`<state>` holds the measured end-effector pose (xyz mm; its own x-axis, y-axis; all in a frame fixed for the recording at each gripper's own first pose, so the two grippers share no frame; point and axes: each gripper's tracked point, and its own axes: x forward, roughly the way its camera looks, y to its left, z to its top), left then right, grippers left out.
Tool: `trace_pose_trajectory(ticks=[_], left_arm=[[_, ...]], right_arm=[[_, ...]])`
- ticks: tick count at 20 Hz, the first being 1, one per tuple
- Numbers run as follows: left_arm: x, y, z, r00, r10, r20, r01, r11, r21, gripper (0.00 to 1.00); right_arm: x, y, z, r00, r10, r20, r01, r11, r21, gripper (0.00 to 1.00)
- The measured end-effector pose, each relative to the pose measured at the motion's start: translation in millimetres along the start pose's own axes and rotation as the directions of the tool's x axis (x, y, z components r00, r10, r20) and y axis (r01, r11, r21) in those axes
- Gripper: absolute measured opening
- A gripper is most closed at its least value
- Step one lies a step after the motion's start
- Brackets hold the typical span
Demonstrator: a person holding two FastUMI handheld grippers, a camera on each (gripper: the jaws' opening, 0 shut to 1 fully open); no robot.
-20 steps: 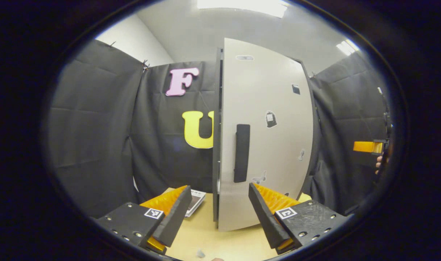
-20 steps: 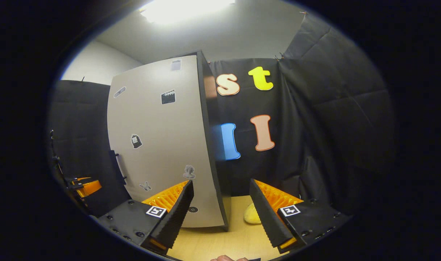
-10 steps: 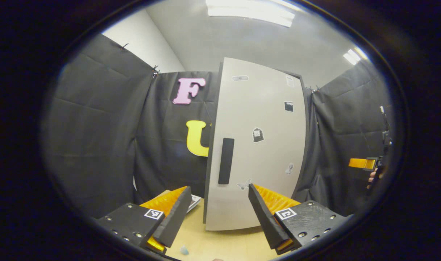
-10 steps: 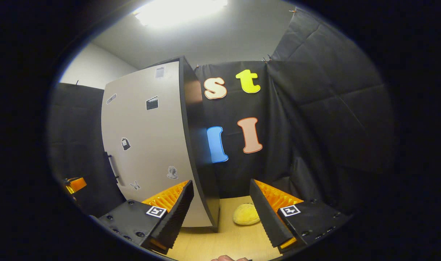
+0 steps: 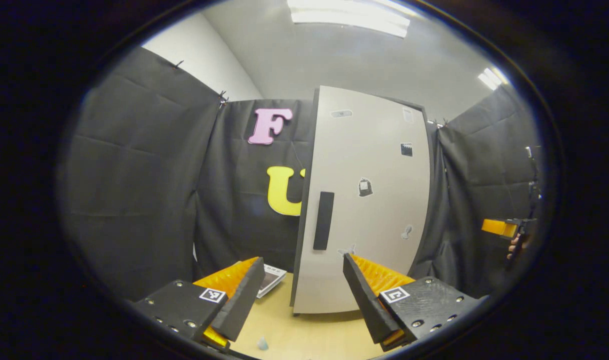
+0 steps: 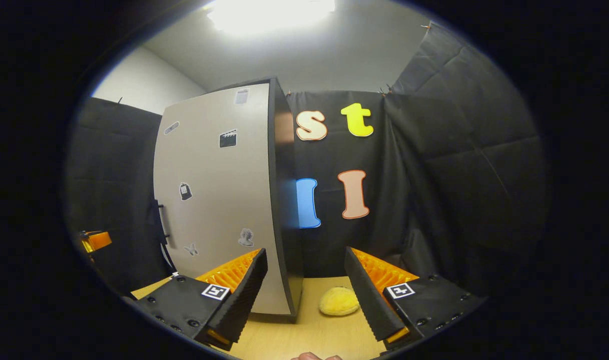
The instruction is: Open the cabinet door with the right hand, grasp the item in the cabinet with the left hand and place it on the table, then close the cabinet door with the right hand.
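The tall pale cabinet door [image 5: 364, 200] with its black bar handle [image 5: 324, 220] looks shut. The soft yellow round item [image 6: 338, 302] sits on the wooden desk [image 6: 314, 330], at five o'clock from the cabinet. The left claw [image 5: 301, 295] and right claw [image 6: 307, 295] are both spread wide and hold nothing. A low claw could bump the item off the desk.

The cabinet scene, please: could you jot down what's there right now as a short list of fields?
cabinet door: shut, pale front with small stickers
handle: dark upright bar near the door's left edge
table: light wood, cabinet stands on it
yellow item: soft-looking lump lying on the table, to the right of the cabinet
flat card: lying on the table, left of the cabinet
left gripper: open, holding nothing, facing the door
right gripper: open, holding nothing, back from the cabinet
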<state>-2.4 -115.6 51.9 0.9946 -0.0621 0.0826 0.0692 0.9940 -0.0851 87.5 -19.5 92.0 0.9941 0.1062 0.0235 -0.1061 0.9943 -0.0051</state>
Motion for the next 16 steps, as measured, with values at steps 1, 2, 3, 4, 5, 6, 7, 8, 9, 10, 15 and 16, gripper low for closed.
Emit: trace_pose_trajectory(ticks=[1, 2, 3, 4, 5, 6, 7, 8, 9, 10, 15, 16], left_arm=[[2.3, 2.4, -2.9, 1.000, -0.006, -0.002, 0.006, 1.000, -0.008, 0.94], [4.5, 4.8, -3.9, 1.000, -0.013, -0.003, 0.013, 1.000, -0.011, 0.94], [6.0, 10.1, -3.0, 1.000, -0.015, -0.005, 0.015, 1.000, -0.012, 0.94], [7.3, 15.8, -2.1, 1.000, -0.017, -0.005, 0.017, 1.000, -0.015, 0.94], [8.3, 20.0, -1.7, 1.000, -0.025, -0.003, 0.025, 0.999, -0.024, 0.94], [9.1, 24.1, -1.6, 0.999, -0.032, -0.001, 0.032, 0.999, -0.031, 0.95], [8.0, 29.3, -1.7, 0.999, -0.039, -0.001, 0.039, 0.998, -0.040, 0.95], [7.5, 30.8, -3.3, 0.998, -0.059, 0.001, 0.059, 0.997, -0.059, 0.94], [8.5, 30.6, -7.0, 0.997, -0.078, 0.002, 0.077, 0.993, -0.084, 0.96], [8.8, 33.2, -7.8, 0.996, -0.086, 0.002, 0.086, 0.991, -0.104, 0.95], [16.0, 55.4, -24.6, 0.996, -0.081, -0.022, 0.079, 0.994, -0.082, 0.96], [18.5, 57.1, -28.3, 0.996, -0.083, -0.025, 0.081, 0.993, -0.084, 0.94]], right_arm=[[0.9, 2.7, 1.6, 1.000, 0.001, 0.000, -0.001, 1.000, 0.009, 0.98], [0.7, 6.1, 3.5, 1.000, -0.001, 0.003, 0.001, 1.000, 0.022, 0.98], [-0.7, 10.1, 4.8, 1.000, -0.006, 0.009, 0.006, 0.999, 0.034, 0.98], [-1.5, 14.2, 5.4, 1.000, -0.011, 0.017, 0.010, 0.999, 0.035, 0.98], [-0.9, 18.3, 3.8, 1.000, -0.012, 0.016, 0.012, 0.999, 0.036, 0.98], [0.6, 23.2, 0.9, 1.000, -0.008, 0.007, 0.007, 0.999, 0.041, 0.98], [0.7, 26.3, -2.4, 1.000, -0.010, -0.004, 0.010, 0.999, 0.040, 0.98], [1.1, 25.9, -3.9, 1.000, -0.023, -0.012, 0.024, 0.999, 0.033, 0.98], [1.6, 25.7, -3.5, 0.999, -0.033, -0.012, 0.033, 0.999, 0.029, 0.98], [2.7, 27.7, -2.8, 0.999, -0.037, -0.013, 0.037, 0.999, 0.030, 0.98], [7.7, 34.4, -3.0, 0.998, -0.060, -0.020, 0.060, 0.998, 0.020, 0.98], [7.6, 31.1, -4.7, 0.997, -0.075, -0.026, 0.075, 0.997, 0.012, 0.98]])
